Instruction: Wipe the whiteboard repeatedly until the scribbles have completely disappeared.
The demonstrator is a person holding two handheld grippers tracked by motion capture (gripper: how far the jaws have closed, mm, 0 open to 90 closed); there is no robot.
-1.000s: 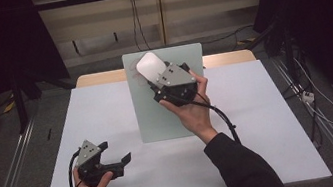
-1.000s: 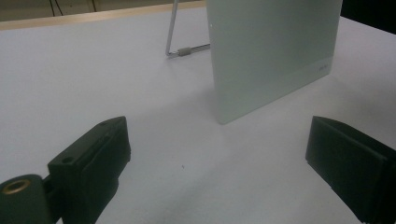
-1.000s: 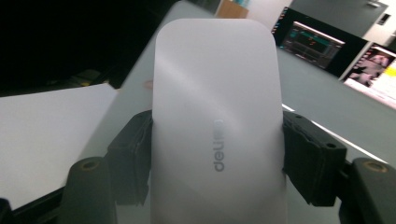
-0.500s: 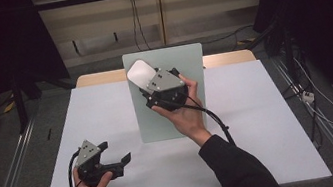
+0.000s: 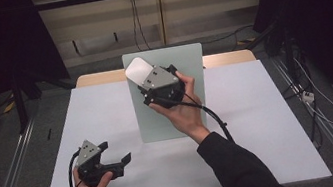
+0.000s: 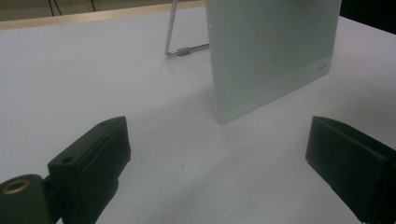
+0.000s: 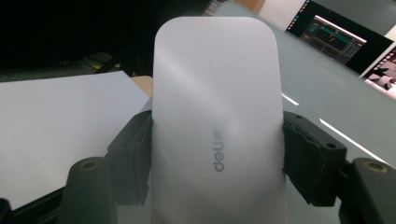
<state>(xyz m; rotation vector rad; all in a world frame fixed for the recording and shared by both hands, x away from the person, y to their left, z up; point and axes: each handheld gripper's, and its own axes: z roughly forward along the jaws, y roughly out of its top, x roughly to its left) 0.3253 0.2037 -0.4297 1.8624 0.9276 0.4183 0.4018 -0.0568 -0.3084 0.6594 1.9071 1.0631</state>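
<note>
A pale green board (image 5: 178,117) stands upright on a wire stand in the middle of the white table (image 5: 260,124). My right gripper (image 5: 145,80) is shut on a white rounded eraser (image 5: 136,70), which lies against the board's upper left corner. In the right gripper view the eraser (image 7: 217,116), marked "deli", sits between both jaws of the right gripper (image 7: 217,156), with the board (image 7: 322,88) behind it. My left gripper (image 5: 114,152) rests open near the table's front left. In the left gripper view the left gripper (image 6: 219,158) holds nothing and faces the board (image 6: 266,56).
The board's wire stand (image 6: 182,49) reaches back toward the table's wooden far edge (image 5: 101,77). Metal rails (image 5: 9,169) run along the floor on both sides. Cables (image 5: 318,105) lie on the floor at right. Bare table surface spreads left and right of the board.
My right gripper has carried the eraser leftward along the top of the board to its upper left corner. The left gripper has stayed in place.
</note>
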